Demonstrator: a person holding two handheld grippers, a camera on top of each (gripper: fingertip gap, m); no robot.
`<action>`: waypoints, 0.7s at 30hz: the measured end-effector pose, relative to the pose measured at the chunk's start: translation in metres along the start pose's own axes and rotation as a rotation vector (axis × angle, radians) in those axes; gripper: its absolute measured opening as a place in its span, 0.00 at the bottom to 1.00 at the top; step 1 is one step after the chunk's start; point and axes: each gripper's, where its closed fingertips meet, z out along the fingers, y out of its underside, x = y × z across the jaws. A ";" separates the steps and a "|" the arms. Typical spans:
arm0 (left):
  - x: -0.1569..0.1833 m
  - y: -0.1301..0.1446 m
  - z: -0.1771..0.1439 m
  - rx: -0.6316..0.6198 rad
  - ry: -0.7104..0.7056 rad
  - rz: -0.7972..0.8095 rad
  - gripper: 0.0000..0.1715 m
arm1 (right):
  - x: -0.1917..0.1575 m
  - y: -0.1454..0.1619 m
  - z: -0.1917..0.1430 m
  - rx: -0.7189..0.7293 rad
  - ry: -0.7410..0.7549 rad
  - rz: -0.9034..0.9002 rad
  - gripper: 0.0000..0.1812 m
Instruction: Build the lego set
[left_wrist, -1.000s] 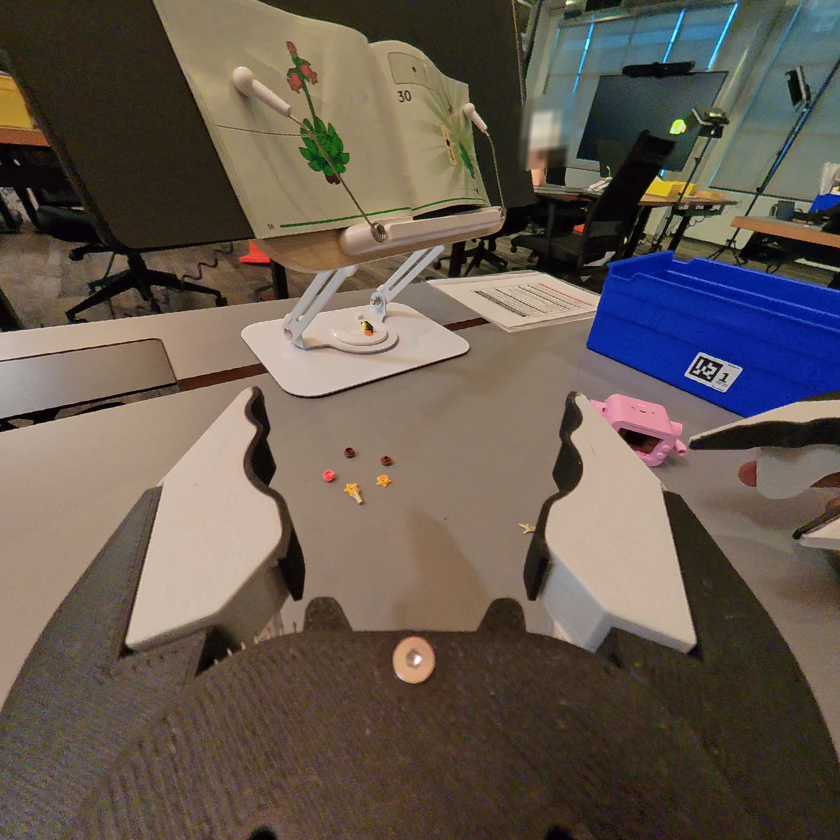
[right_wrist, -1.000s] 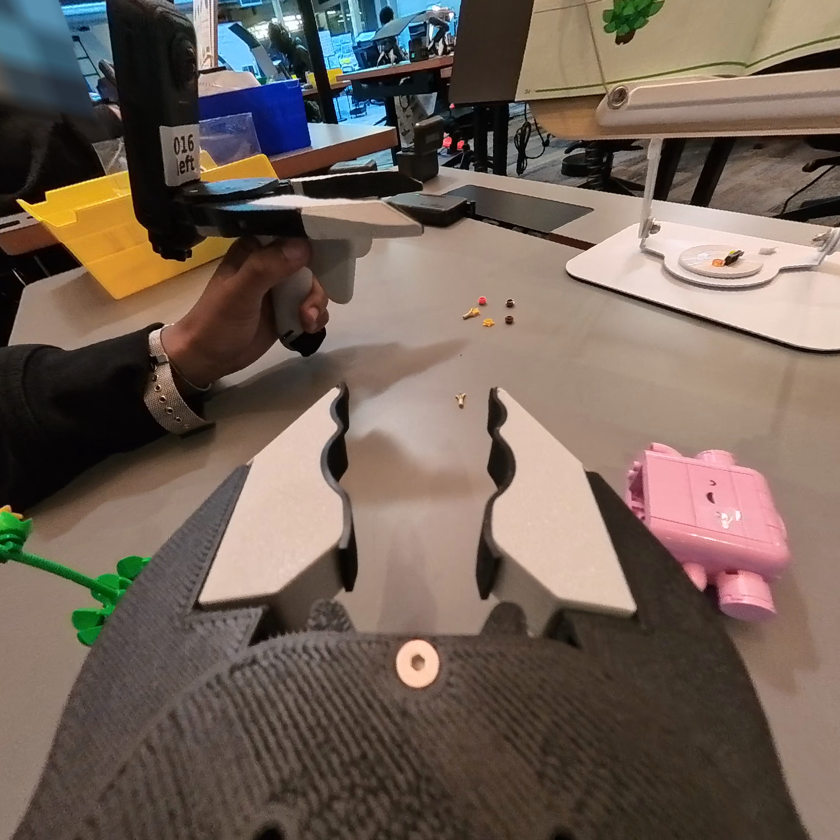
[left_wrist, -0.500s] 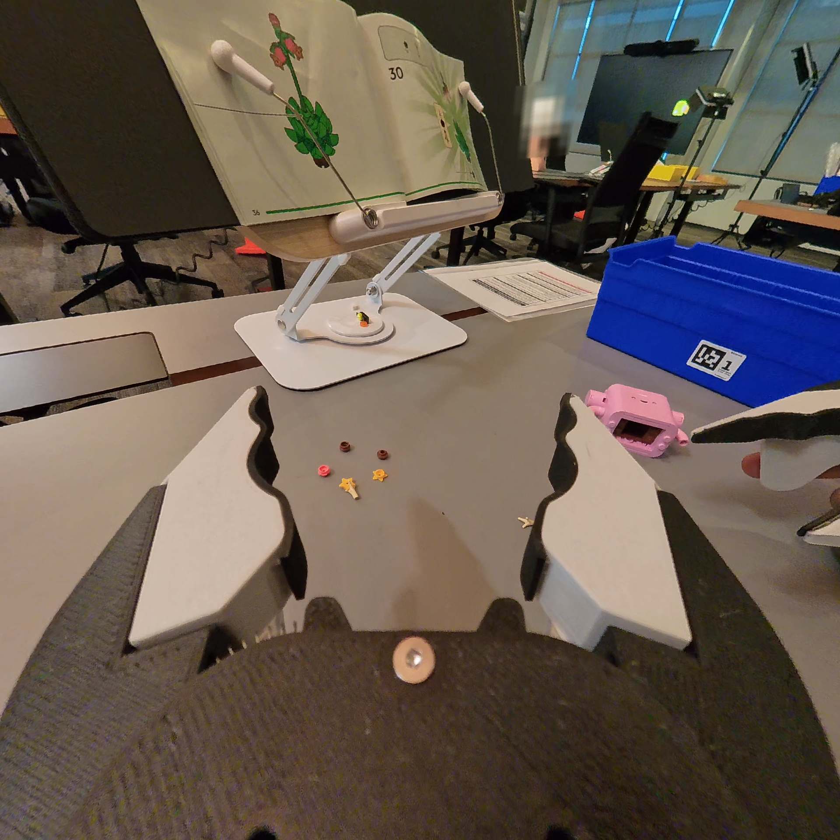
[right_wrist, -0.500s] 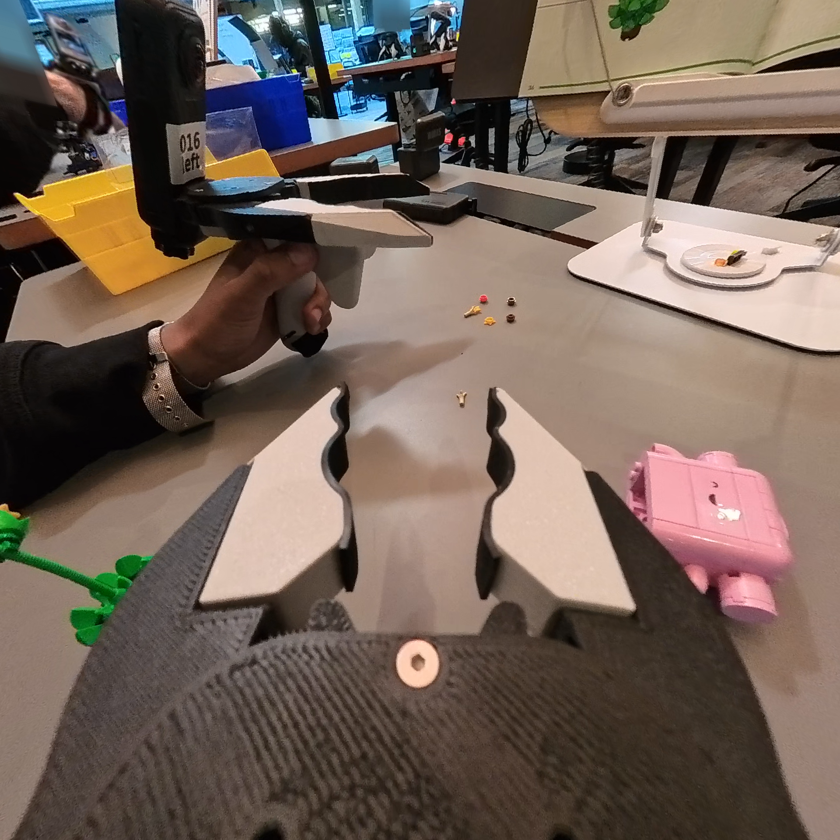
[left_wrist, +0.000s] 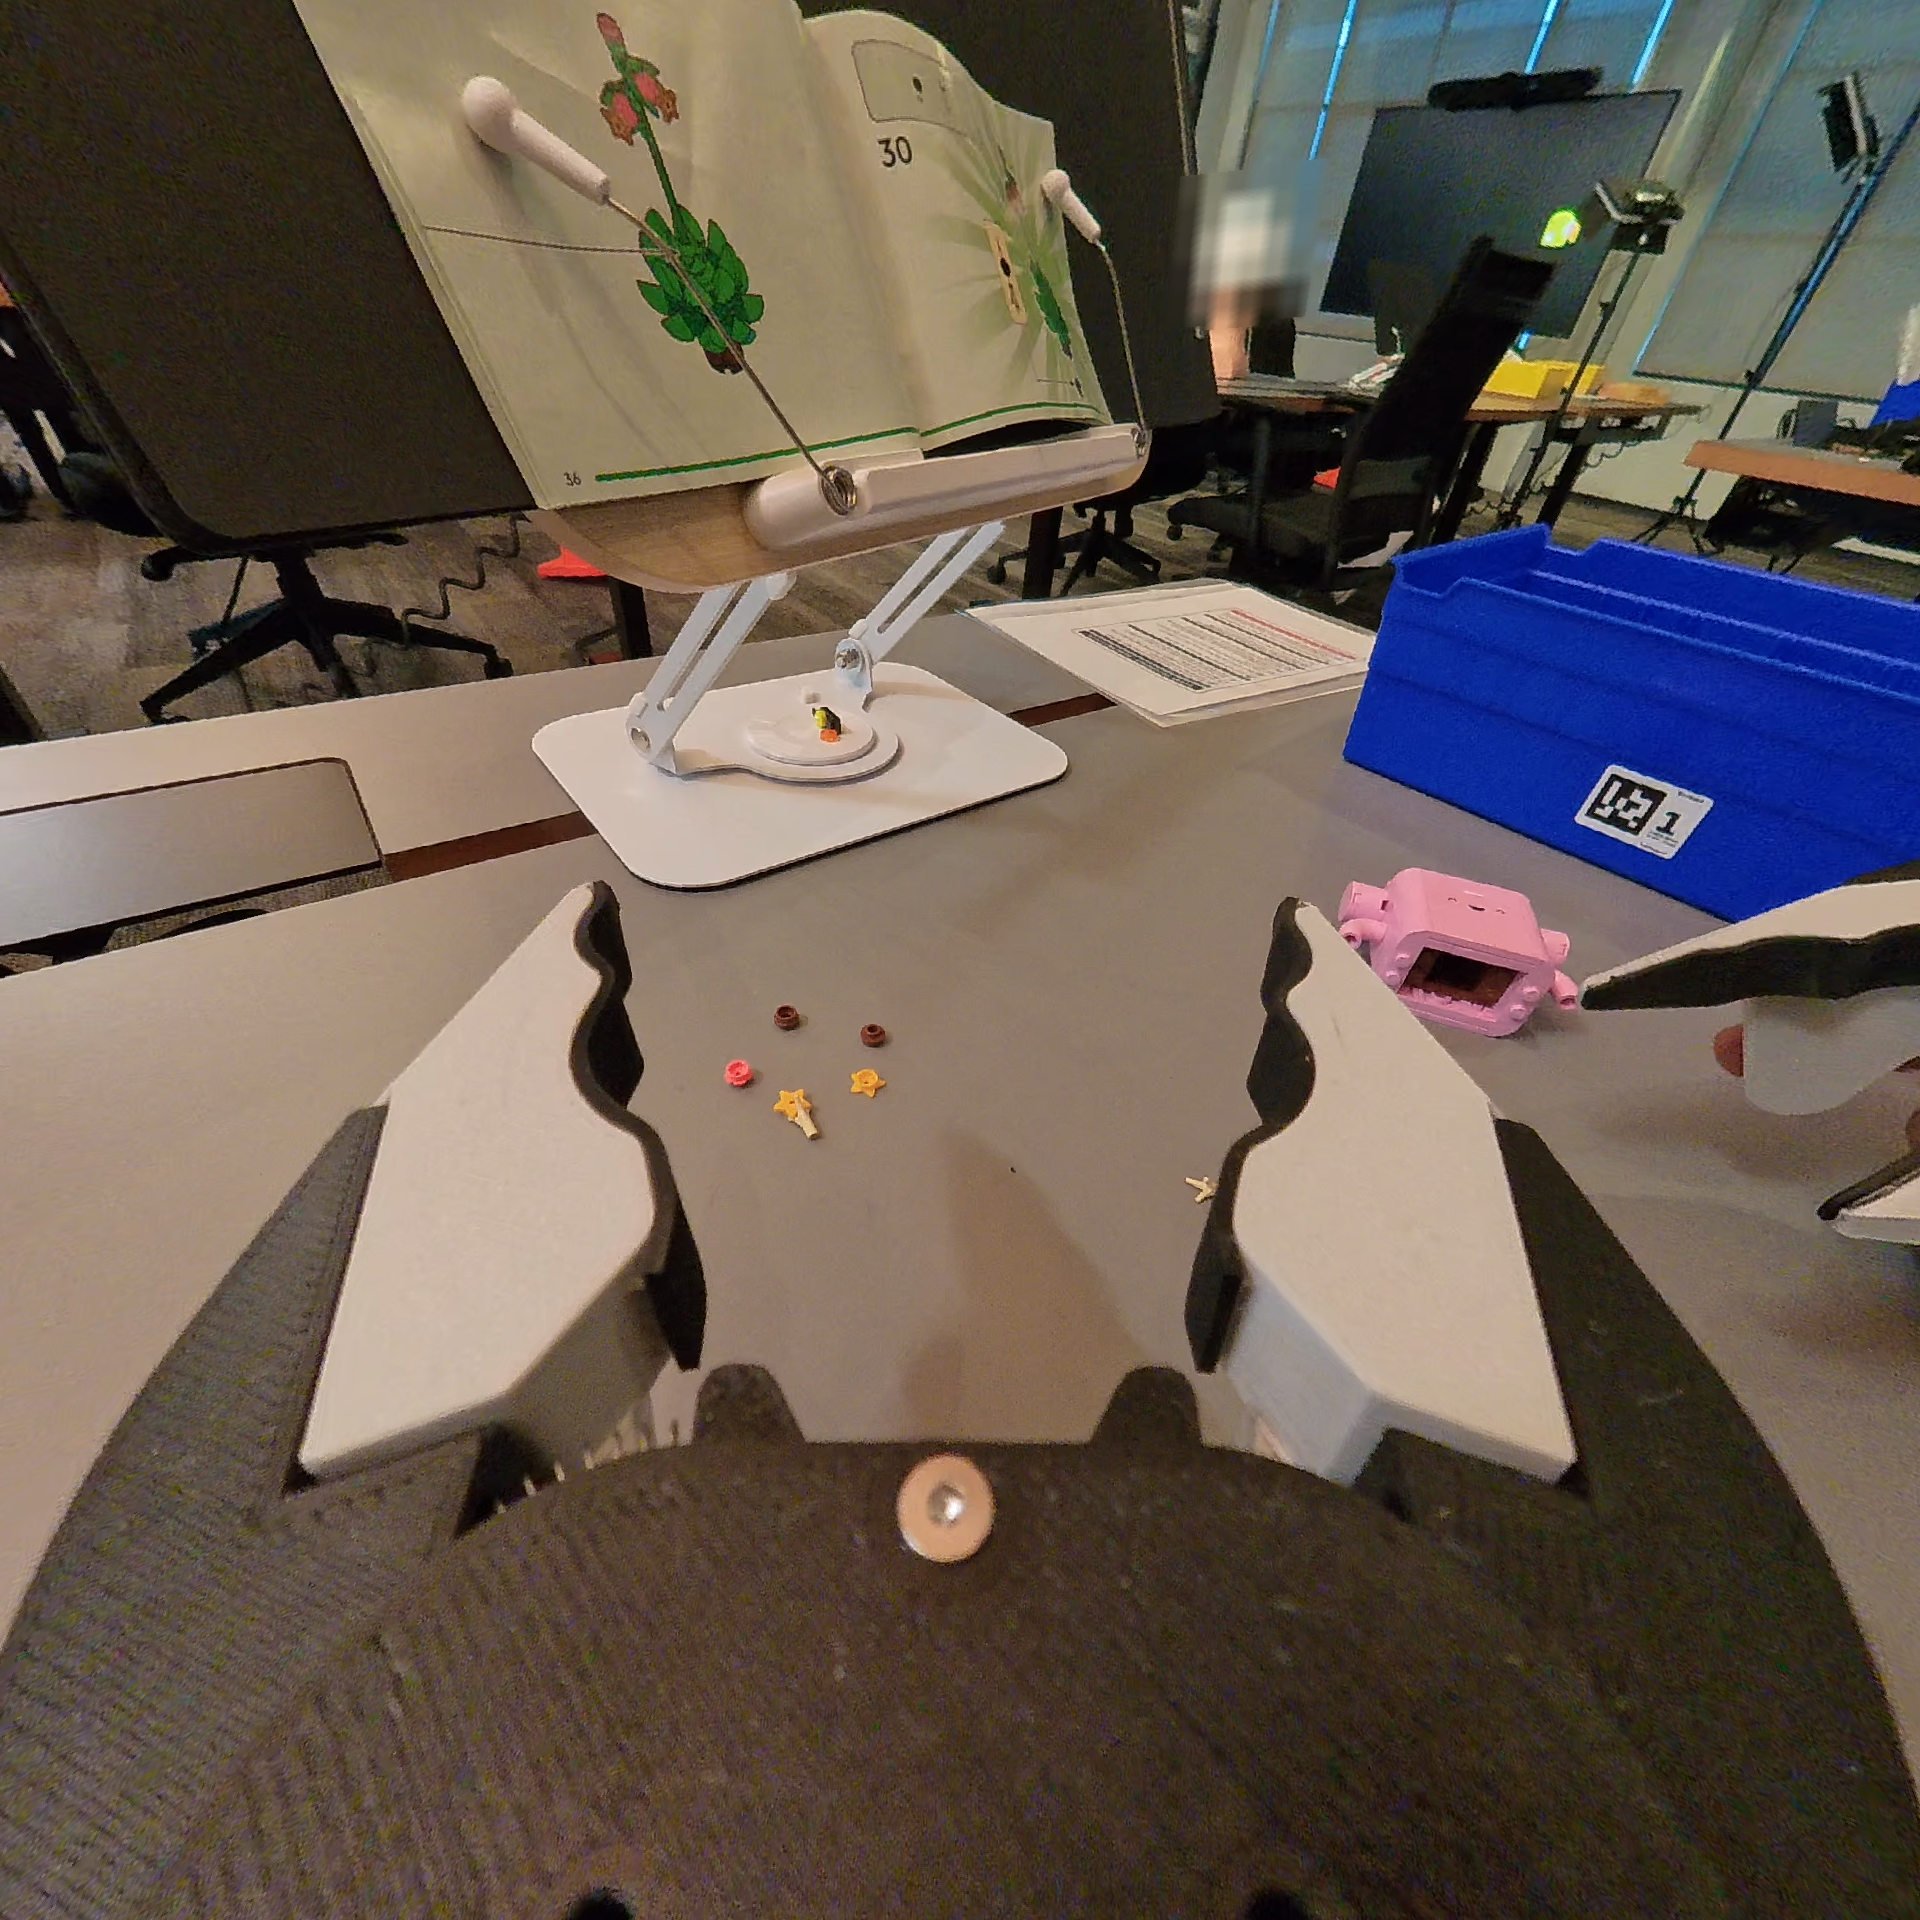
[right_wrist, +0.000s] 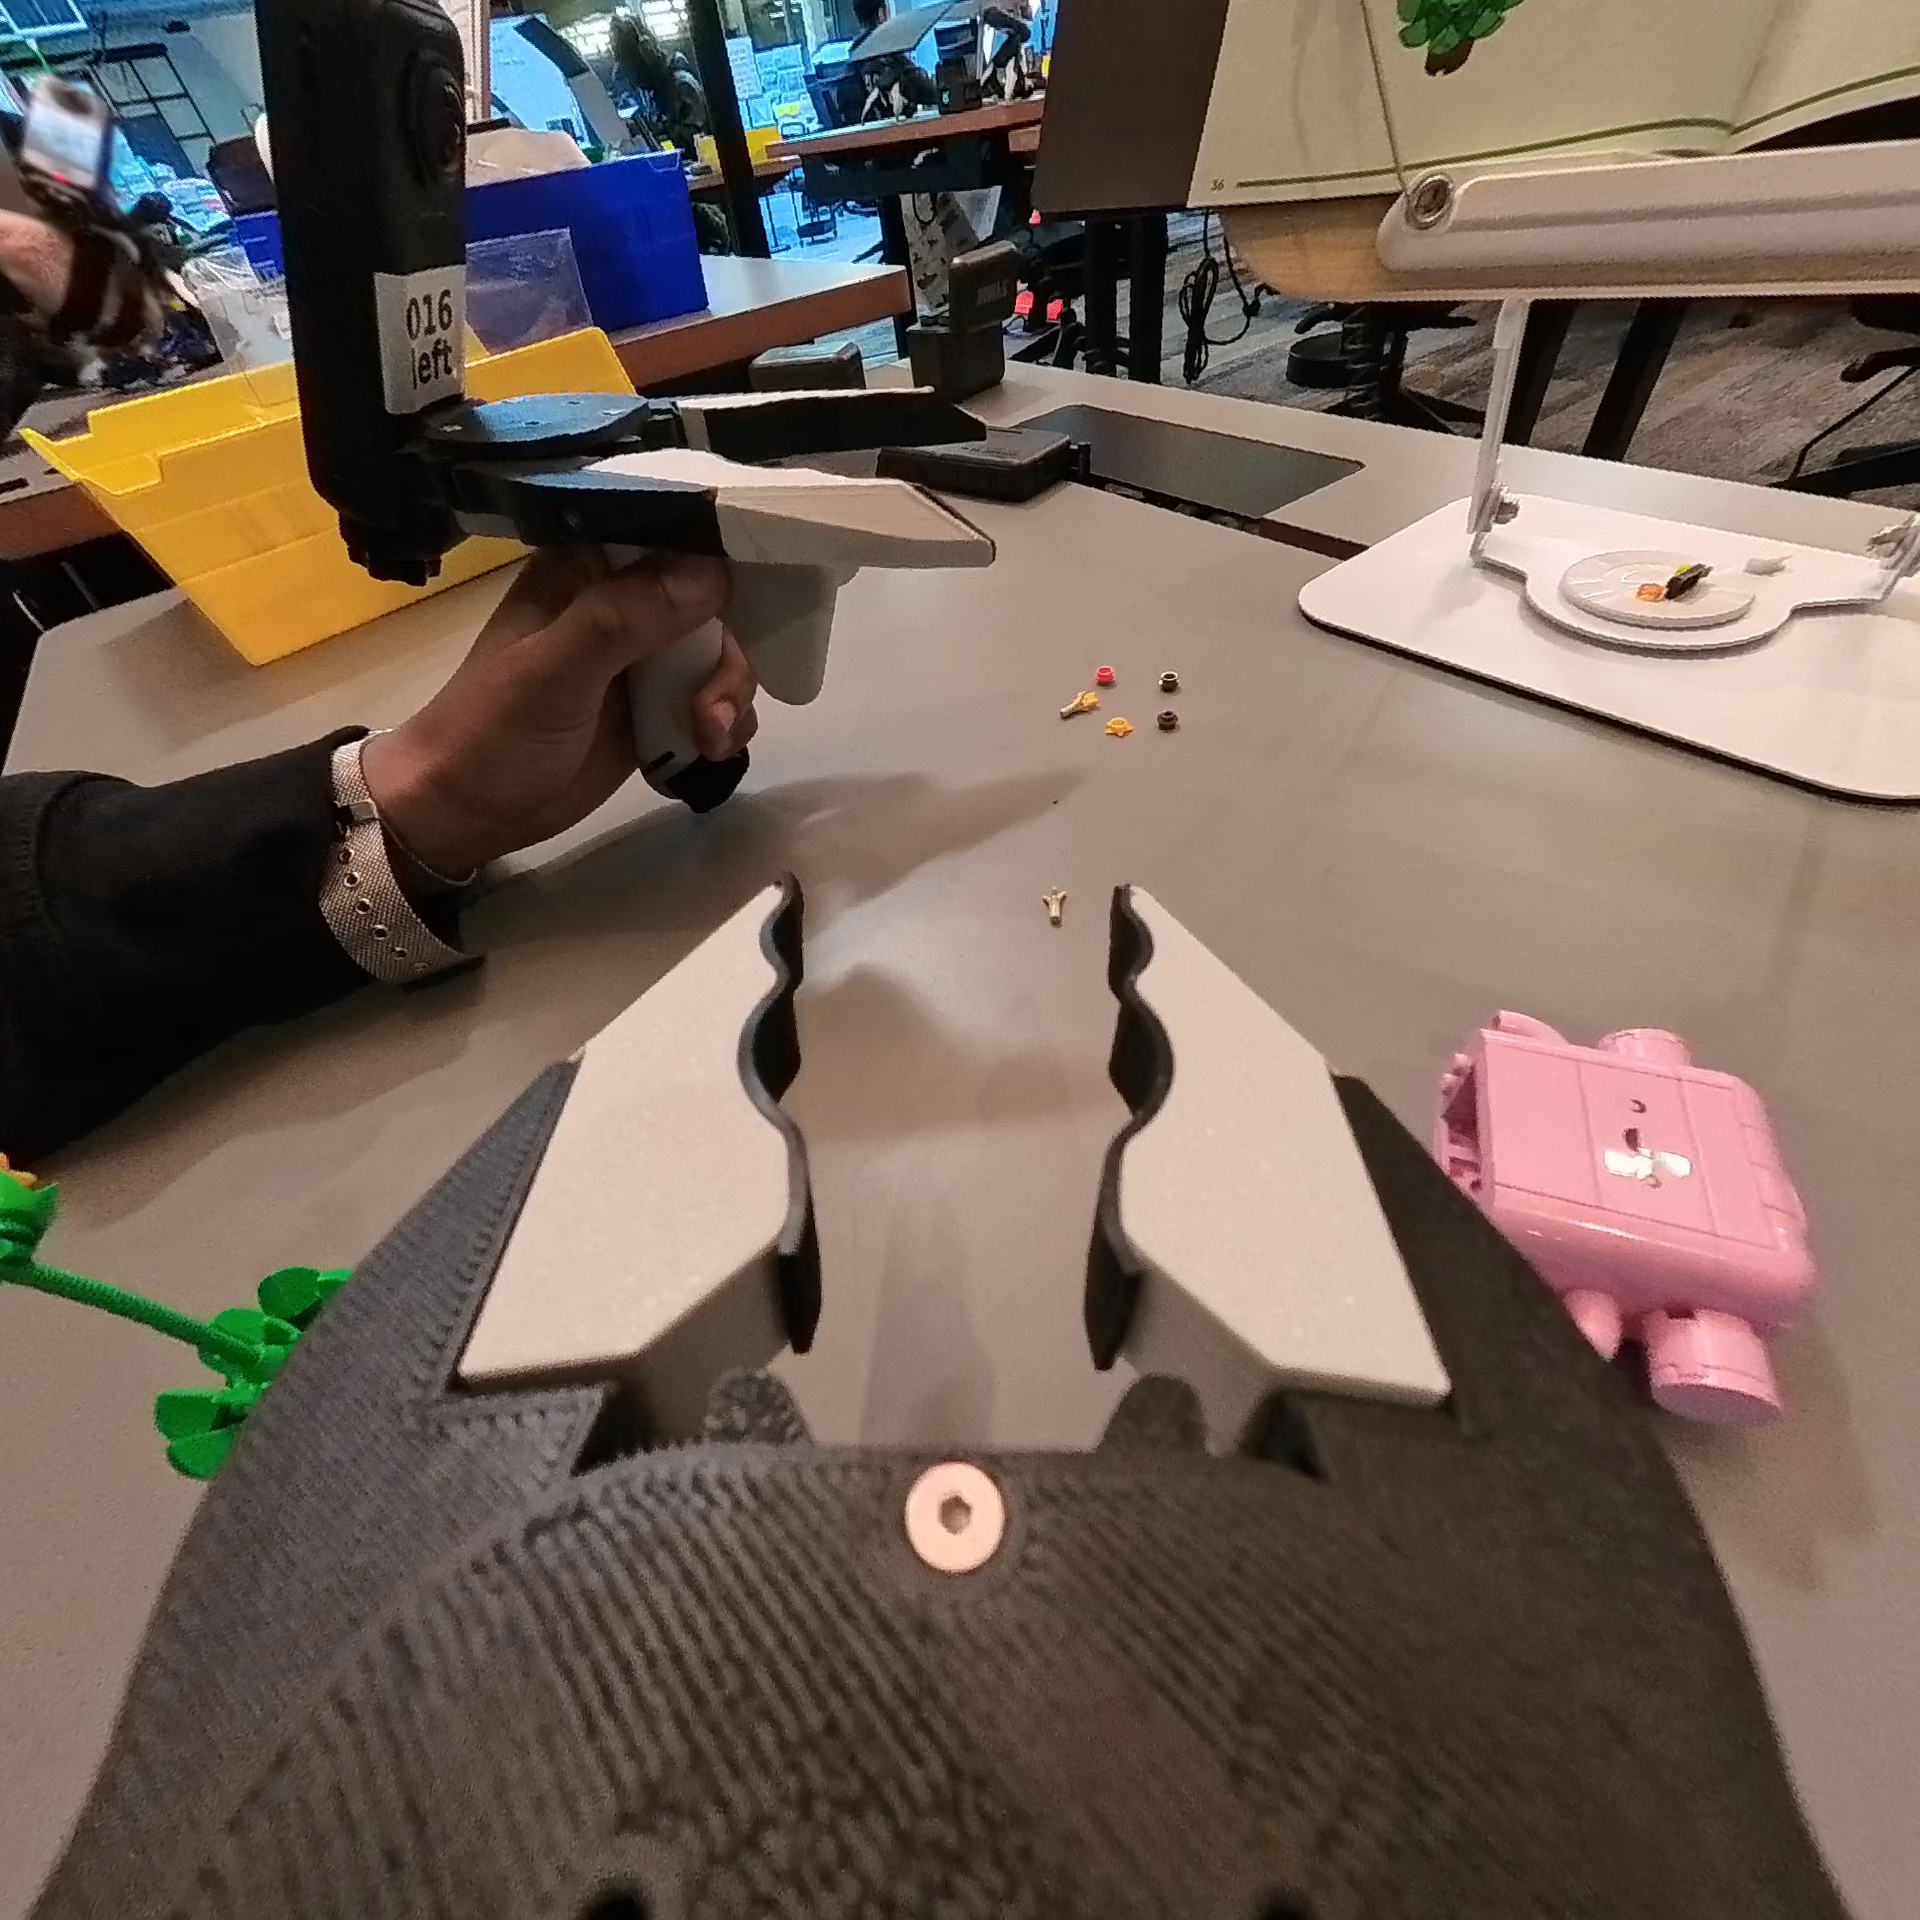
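Several tiny lego pieces lie on the grey table: two brown studs (left_wrist: 788, 1017), a red stud (left_wrist: 738, 1072), two yellow star pieces (left_wrist: 865, 1083) and a lone tan piece (left_wrist: 1200, 1188), which also shows in the right wrist view (right_wrist: 1055, 903). A pink lego box build (left_wrist: 1452, 951) lies to the right, shown too in the right wrist view (right_wrist: 1621, 1174). A green lego stem (right_wrist: 197, 1340) lies at the left of that view. My left gripper (left_wrist: 940, 914) is wide open and empty above the small pieces. My right gripper (right_wrist: 951, 904) is open and empty, just short of the tan piece.
An instruction book on a white stand (left_wrist: 800, 769) is at the back, with small pieces on its base. A blue bin (left_wrist: 1662, 686) stands right, papers (left_wrist: 1195, 644) behind it. A yellow bin (right_wrist: 239, 520) is far left. A hand (right_wrist: 551, 717) holds the left gripper. From my left tips it is roughly 10 cm to the red stud (left_wrist: 738, 1072); from my right, 20 cm. It turns up in the right wrist view (right_wrist: 1107, 675) as well.
The left gripper has drifted slightly back and tilted, so the stand and pieces sit a little lower and closer in its view. The right gripper has barely moved. Both stay open.
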 end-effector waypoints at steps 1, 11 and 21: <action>0.000 0.000 0.000 0.000 0.000 0.000 0.70 | 0.000 0.000 0.000 -0.001 0.001 -0.001 0.32; 0.000 0.001 0.001 -0.004 0.001 0.002 0.70 | 0.003 0.000 0.000 0.000 0.017 0.004 0.33; 0.002 0.002 0.001 -0.008 0.006 0.005 0.70 | 0.004 0.000 0.001 -0.003 0.020 0.012 0.33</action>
